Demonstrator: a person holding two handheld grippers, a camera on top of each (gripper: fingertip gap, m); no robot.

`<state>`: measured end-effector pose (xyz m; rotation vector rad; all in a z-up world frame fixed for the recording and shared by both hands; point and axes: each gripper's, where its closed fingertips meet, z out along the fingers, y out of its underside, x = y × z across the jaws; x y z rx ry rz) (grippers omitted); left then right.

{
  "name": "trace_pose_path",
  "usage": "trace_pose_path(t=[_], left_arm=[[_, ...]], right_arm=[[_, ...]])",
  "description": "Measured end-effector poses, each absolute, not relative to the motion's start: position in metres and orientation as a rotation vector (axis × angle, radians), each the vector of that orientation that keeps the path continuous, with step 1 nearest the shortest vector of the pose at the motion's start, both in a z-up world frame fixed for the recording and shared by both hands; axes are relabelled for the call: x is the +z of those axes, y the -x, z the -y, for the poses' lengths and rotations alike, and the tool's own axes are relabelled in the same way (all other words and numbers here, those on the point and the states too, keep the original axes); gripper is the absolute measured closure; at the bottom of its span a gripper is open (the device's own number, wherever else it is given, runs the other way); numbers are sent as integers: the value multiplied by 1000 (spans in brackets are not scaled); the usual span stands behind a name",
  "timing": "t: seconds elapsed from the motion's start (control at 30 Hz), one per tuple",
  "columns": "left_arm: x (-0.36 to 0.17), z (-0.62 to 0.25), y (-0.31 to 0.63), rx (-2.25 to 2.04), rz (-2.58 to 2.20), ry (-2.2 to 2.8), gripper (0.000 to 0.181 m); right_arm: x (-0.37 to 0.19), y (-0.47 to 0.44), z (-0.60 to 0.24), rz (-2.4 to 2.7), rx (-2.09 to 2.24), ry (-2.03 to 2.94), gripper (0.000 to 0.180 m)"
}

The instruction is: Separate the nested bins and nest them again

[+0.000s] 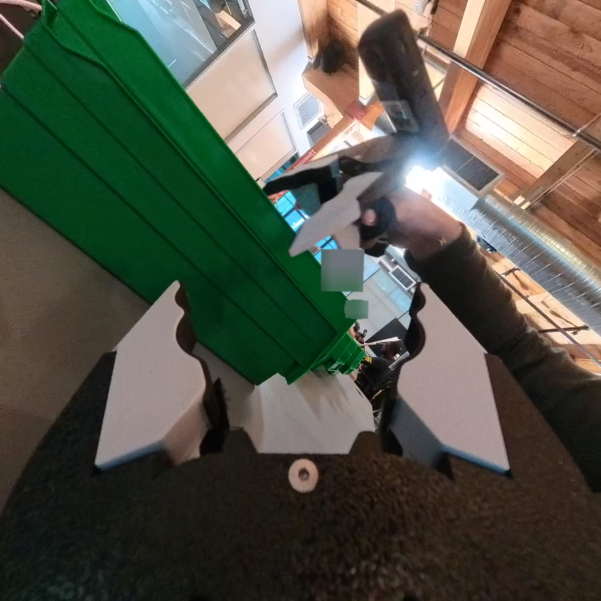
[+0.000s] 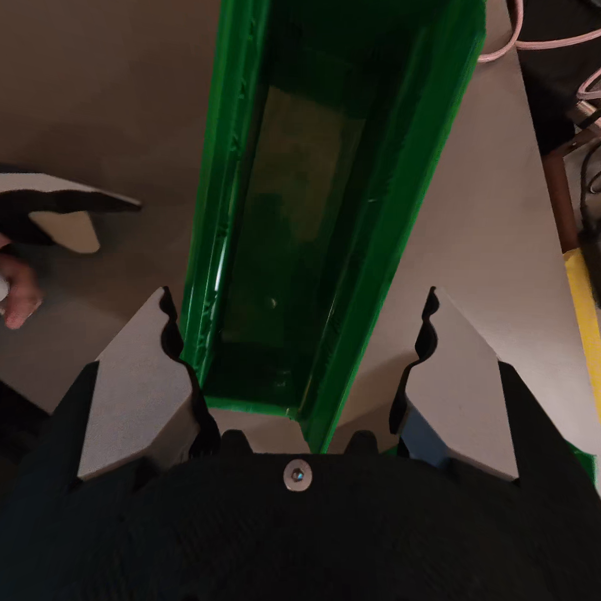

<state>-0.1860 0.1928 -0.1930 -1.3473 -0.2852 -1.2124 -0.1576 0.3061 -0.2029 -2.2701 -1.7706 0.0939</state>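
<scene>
Two tools, left tool (image 1: 300,320) and right tool (image 2: 299,325), both spread wide; four nested green bins (image 1: 136,182) between.

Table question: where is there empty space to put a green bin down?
Bare grey table lies open left of the green bin, above the left gripper. A narrower bare strip runs right of the bin, bordered by cables and a yellow edge; that side is crowded.
</scene>
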Motion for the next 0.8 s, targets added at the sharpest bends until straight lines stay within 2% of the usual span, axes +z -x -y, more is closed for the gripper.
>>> trace_pose_path(t=[0.03, 0.17, 0.23, 0.8], left_arm=[[-193, -192, 187, -1213, 285, 1346, 50], [-191, -191, 194, -1207, 300, 1327, 50], [-192, -191, 197, -1184, 307, 1333, 50], [-195, -192, 197, -1104, 285, 1377, 50]], right_arm=[[-207, 161, -308, 1776, 75, 2290, 37], [-205, 167, -304, 1796, 92, 2374, 72], [-201, 170, -305, 1788, 76, 2365, 80], [-131, 184, -301, 1706, 275, 2277, 80]])
